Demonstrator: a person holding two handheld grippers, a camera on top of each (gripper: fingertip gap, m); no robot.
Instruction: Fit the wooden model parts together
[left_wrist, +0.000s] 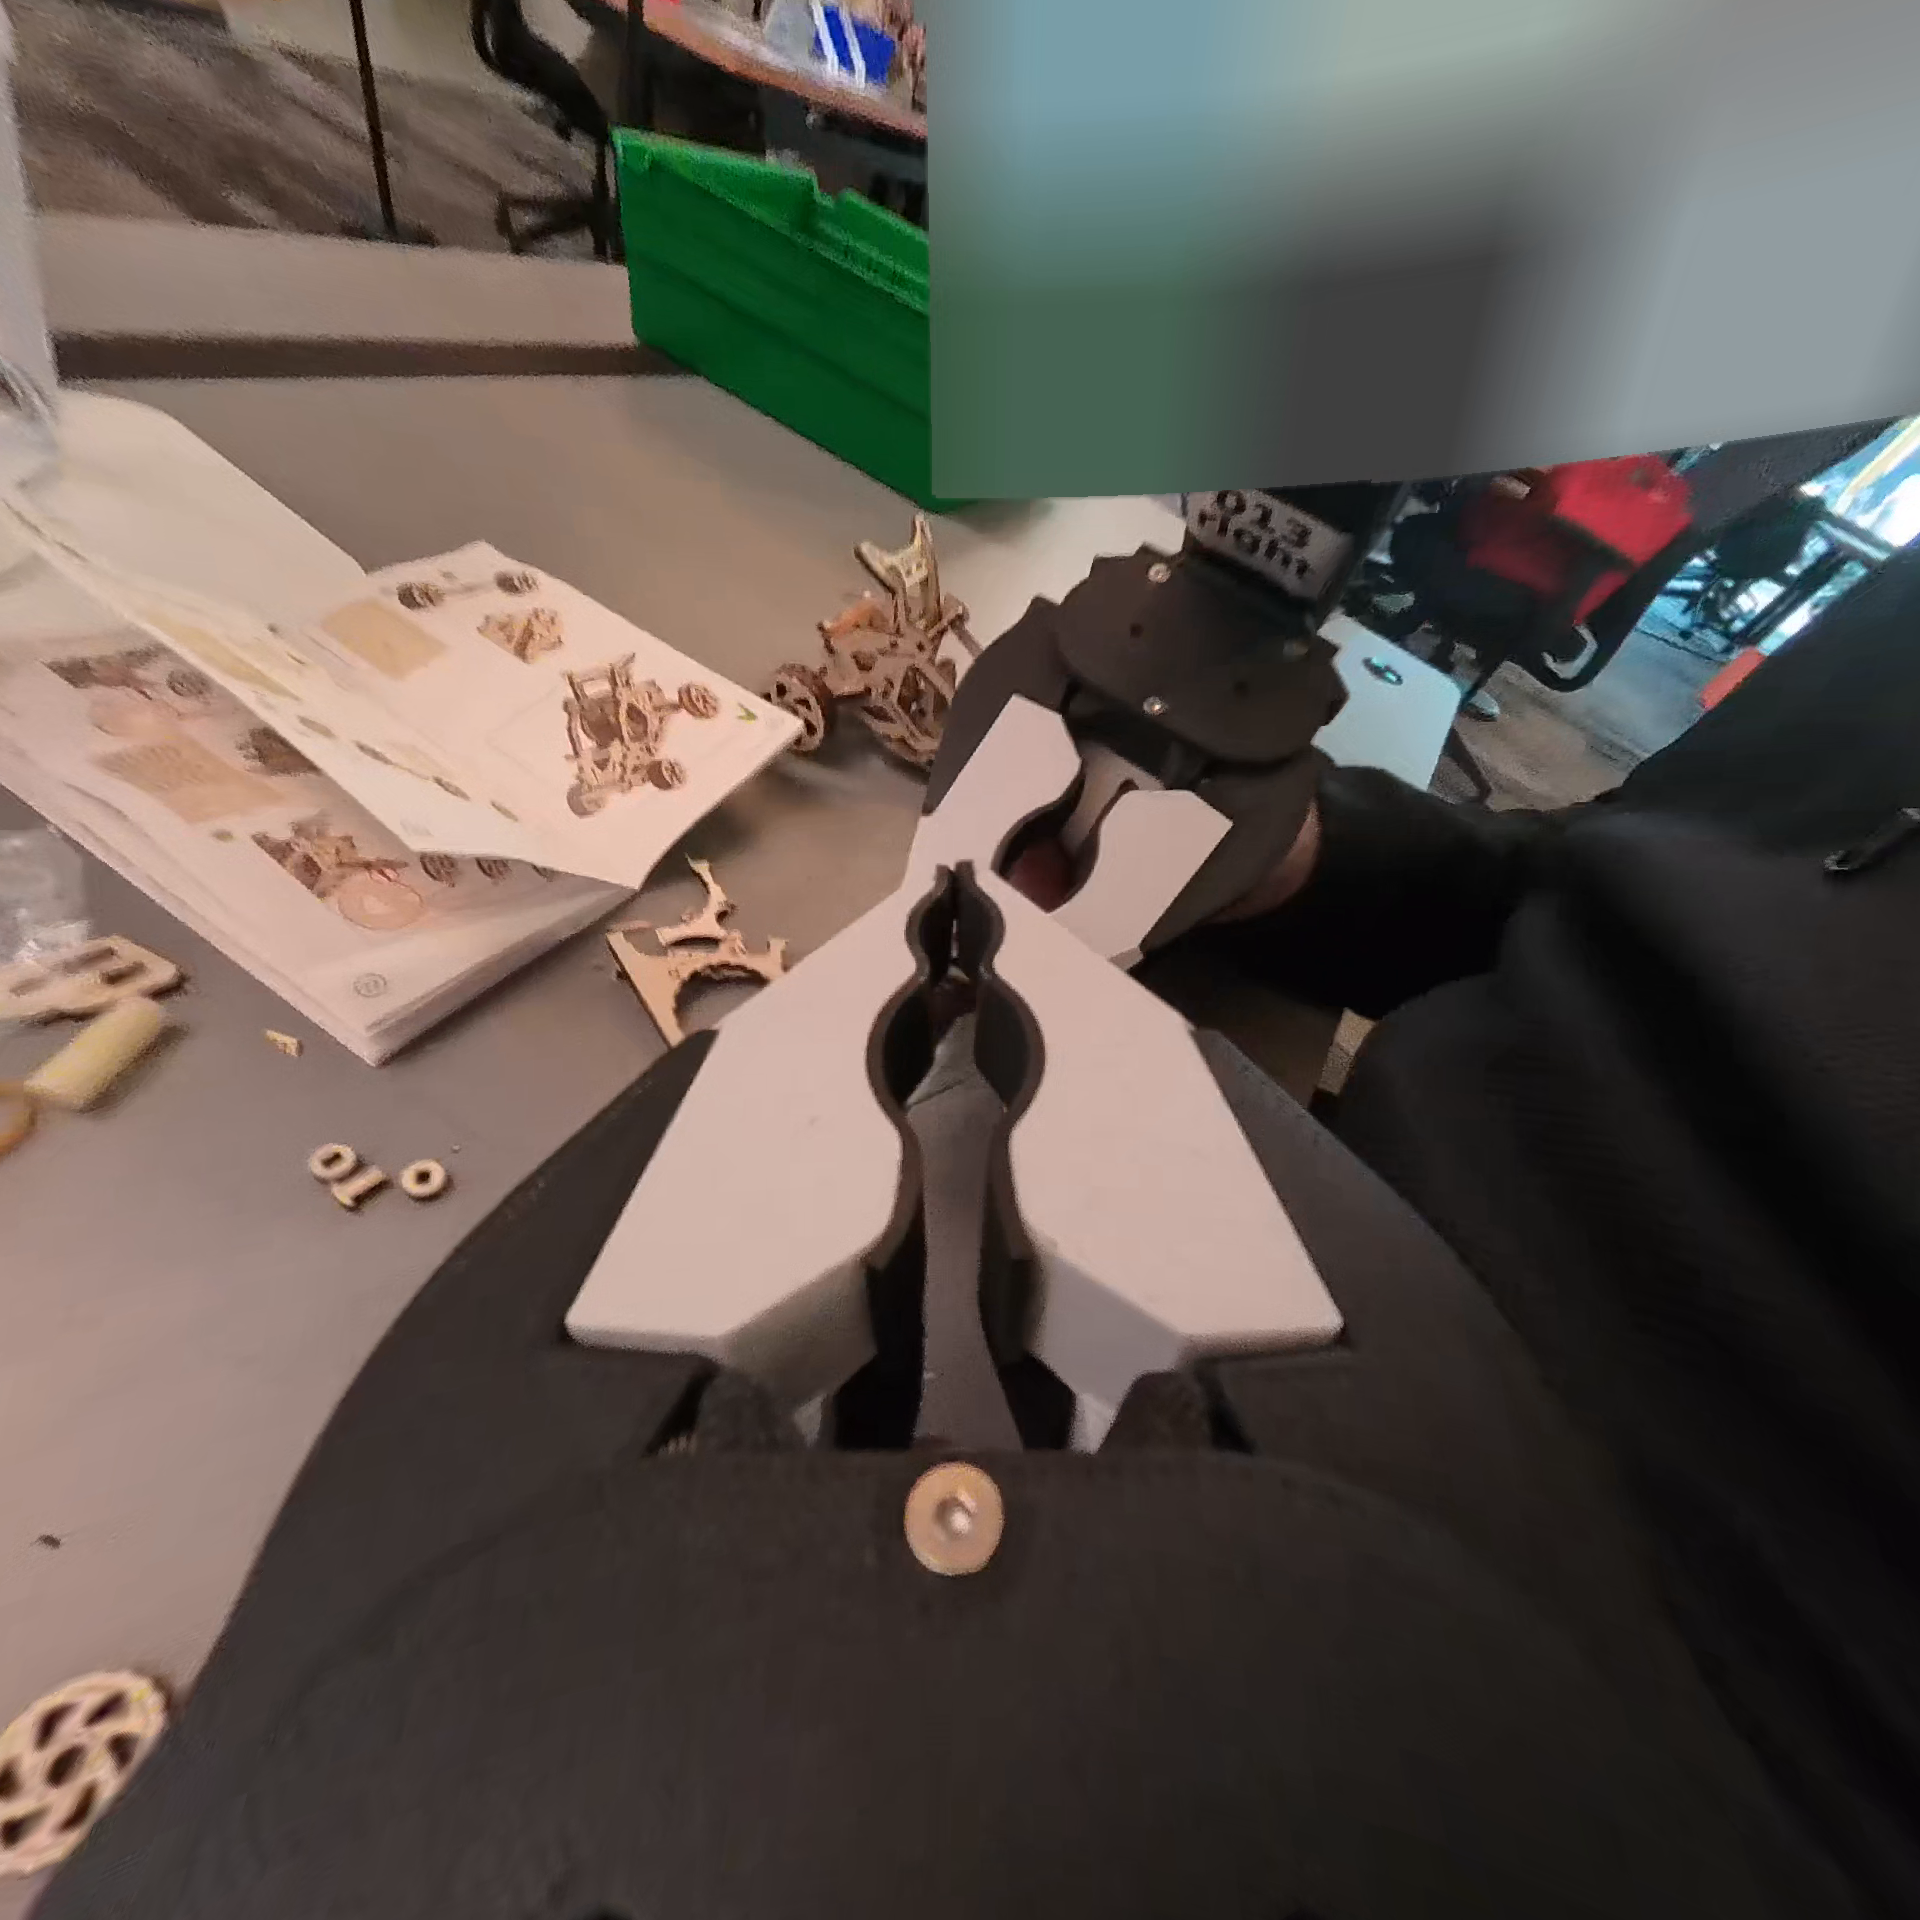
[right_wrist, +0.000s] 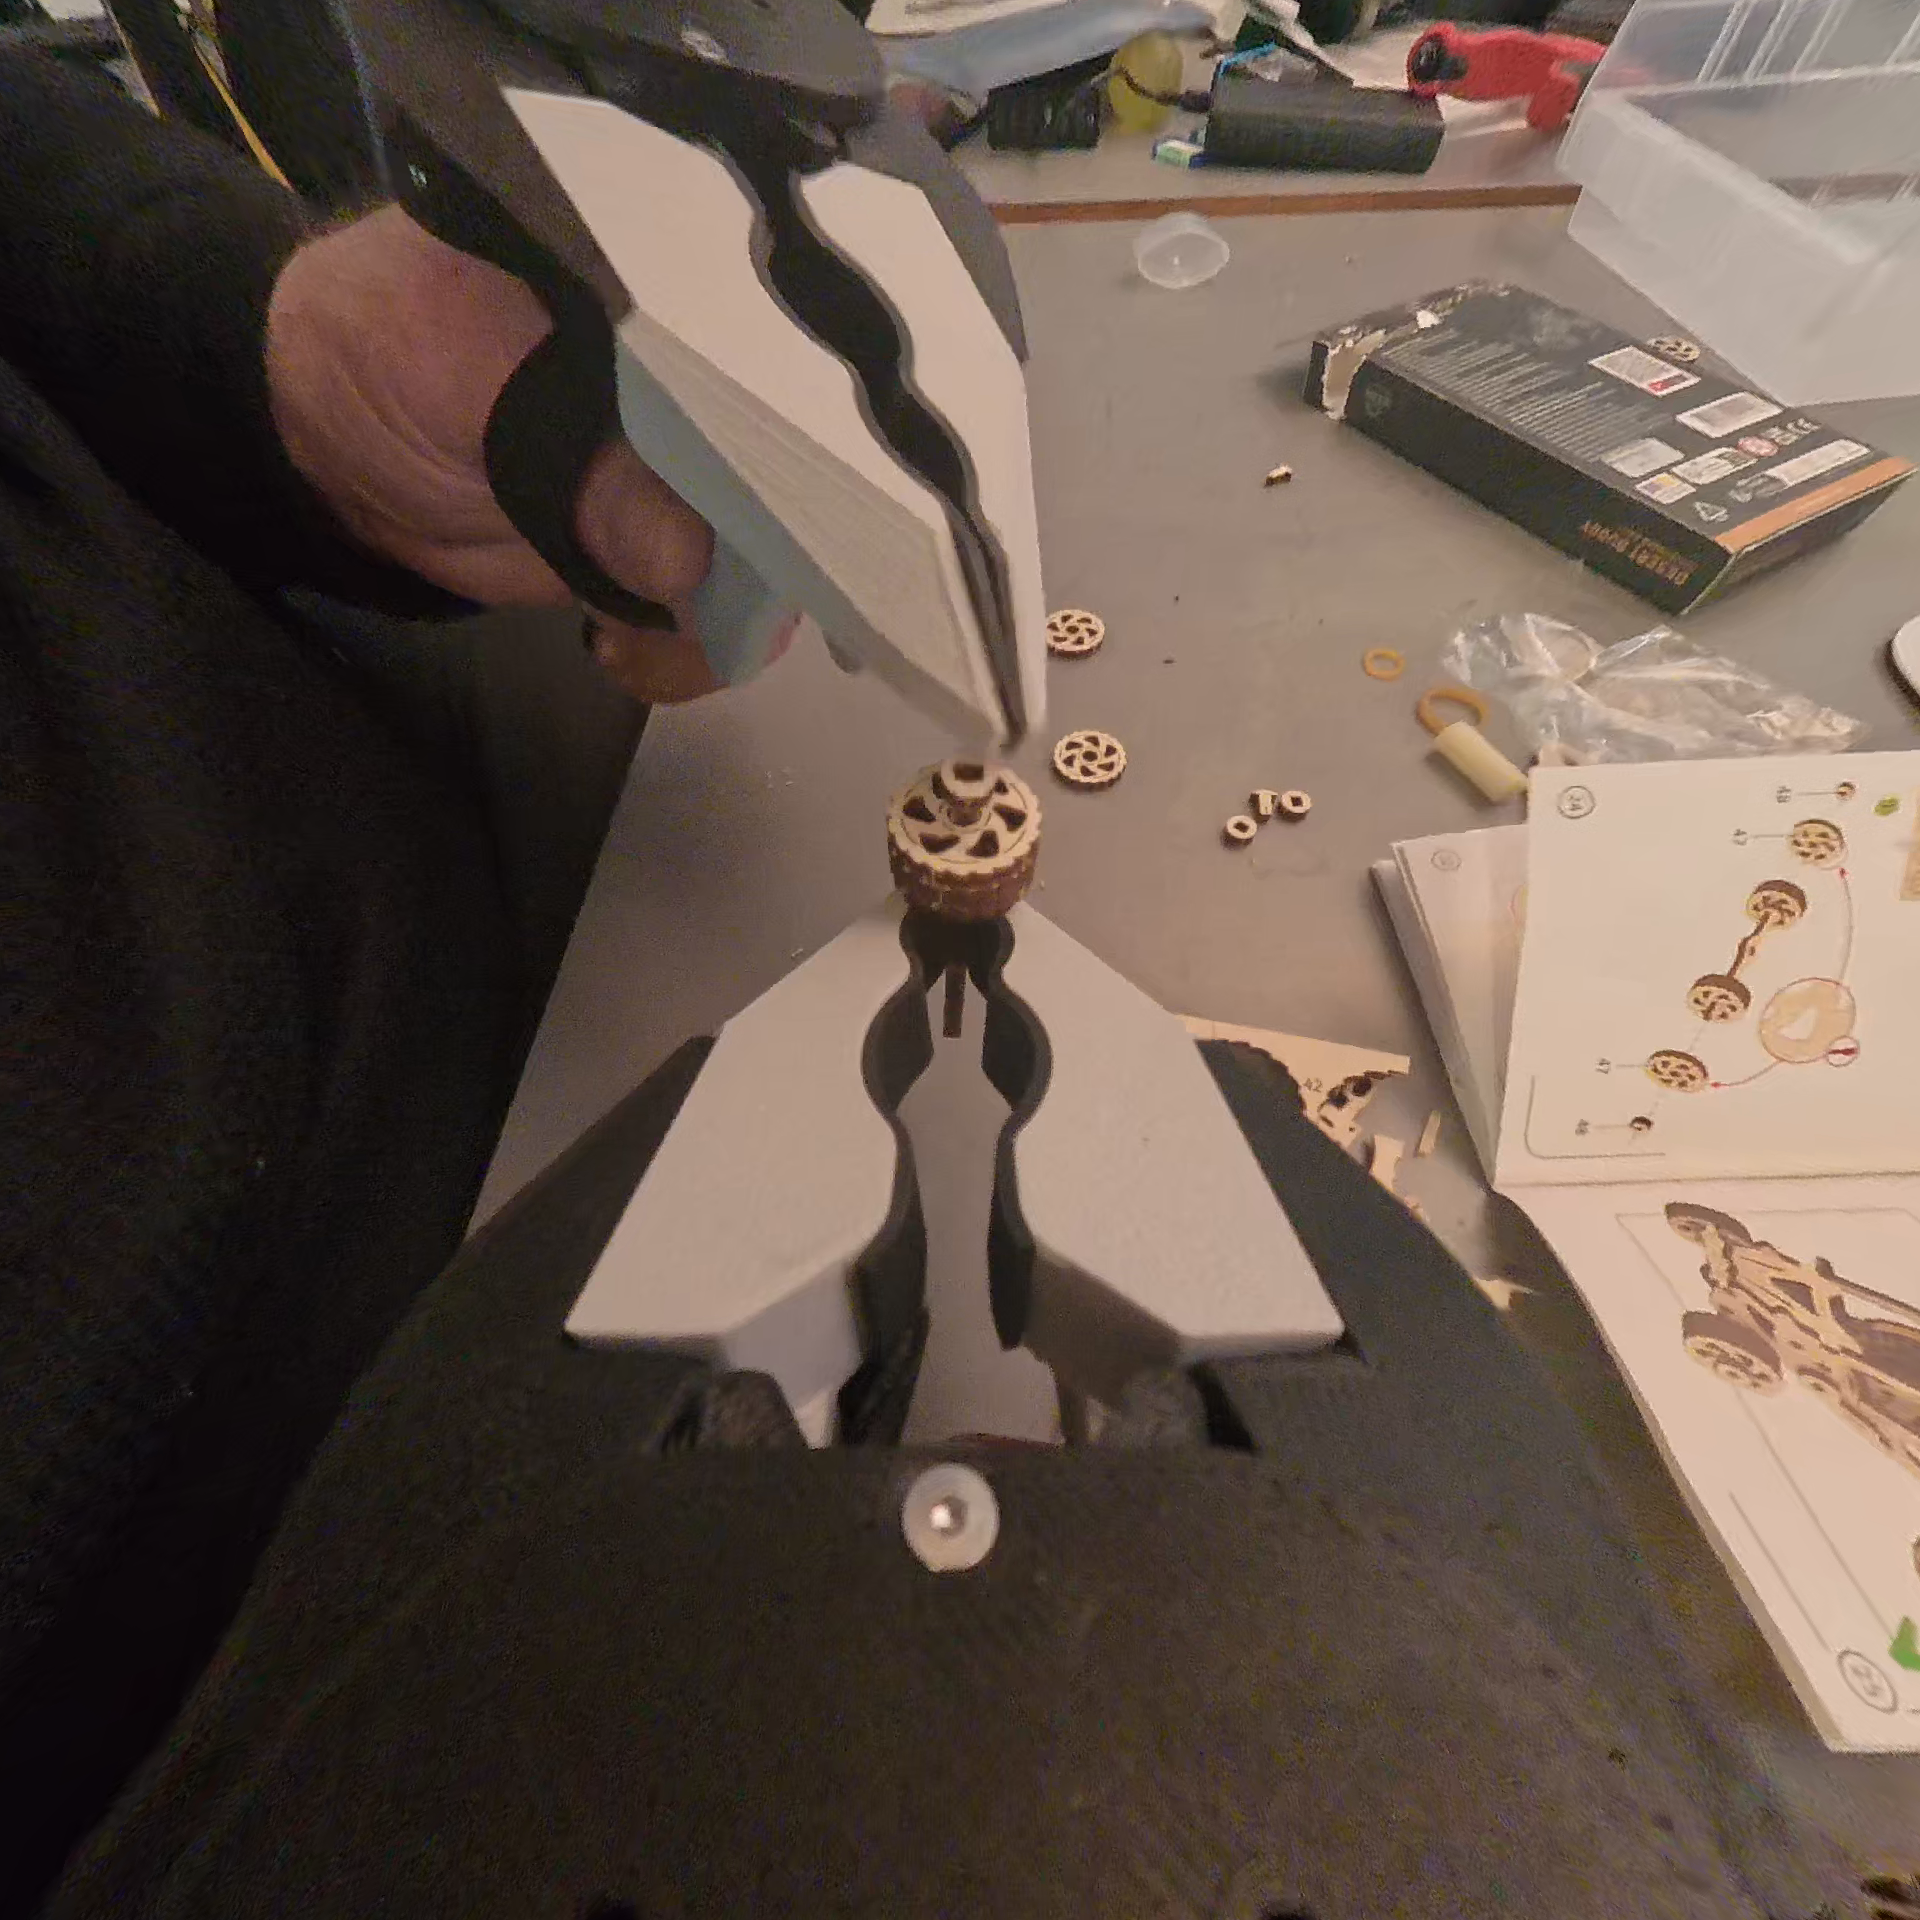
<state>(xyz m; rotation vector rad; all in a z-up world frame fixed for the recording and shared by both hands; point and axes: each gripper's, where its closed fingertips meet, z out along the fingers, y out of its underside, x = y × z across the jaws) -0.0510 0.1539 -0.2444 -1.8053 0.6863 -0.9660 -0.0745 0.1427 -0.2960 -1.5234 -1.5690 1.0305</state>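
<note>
Grey table (right_wrist: 1195, 436) before us, one wooden wheel (right_wrist: 962, 840) on its axle pinched by our right gripper (right_wrist: 956, 935), our left gripper (right_wrist: 1006, 727) closed just above it, two loose wheels (right_wrist: 1089, 758) beyond, three small rings (right_wrist: 1265, 812), one open booklet (right_wrist: 1683, 997)

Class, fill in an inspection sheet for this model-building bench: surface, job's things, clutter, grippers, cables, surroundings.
Surface: grey table, crowded.
Job's things: wooden wheel on a thin axle pin; two loose wheels beyond; part-built wooden buggy; flat wooden piece.
Clutter: open instruction booklet, black box, plastic bag, small clear cup, rubber band.
Grippers: right gripper shut on the axle pin under the wheel; left gripper shut, tips just above the wheel.
Cables: nothing seen clearly.
Surroundings: green crate, clear plastic bin, office chairs behind.
</note>
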